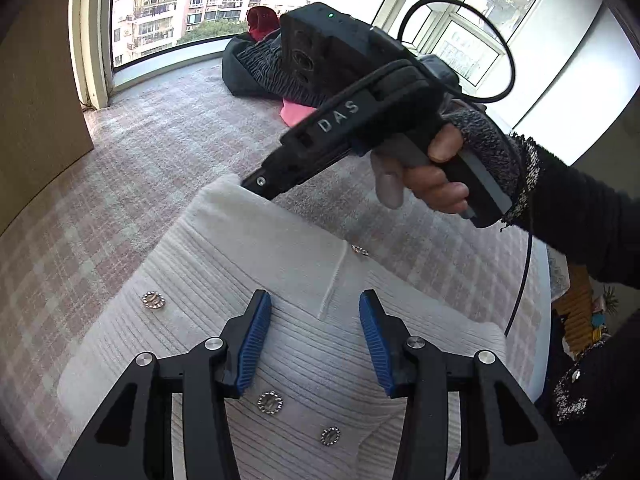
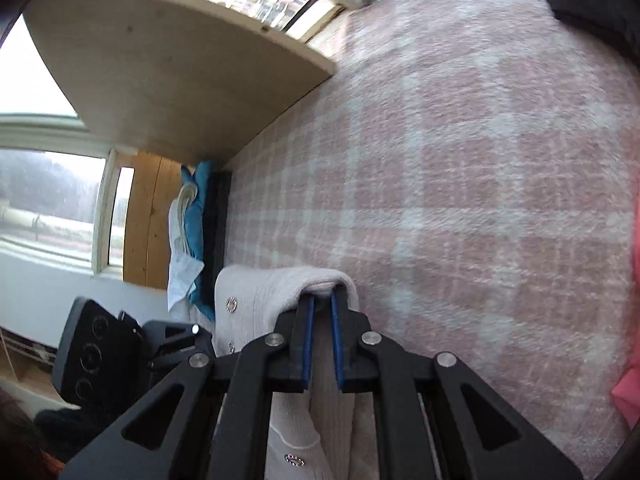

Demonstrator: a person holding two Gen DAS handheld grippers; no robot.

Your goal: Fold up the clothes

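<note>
A white ribbed cardigan (image 1: 248,280) with sparkly round buttons lies partly folded on a pink plaid blanket (image 1: 120,184). My left gripper (image 1: 314,300) hovers open just above its middle, with nothing between the blue pads. A gloved hand (image 1: 440,168) holds my right gripper (image 1: 256,184), whose tip is at the cardigan's far folded corner. In the right wrist view my right gripper (image 2: 322,298) has its pads nearly together, pinching the thick folded edge of the cardigan (image 2: 280,280), which drapes over the fingertips.
A heap of dark clothes with a red item (image 1: 256,68) and a pink garment (image 1: 296,114) lie farther back by the windows. A wooden board (image 2: 160,80) borders the blanket's left side, with blue cloth (image 2: 198,216) beside it. A cable (image 1: 520,280) hangs at the right.
</note>
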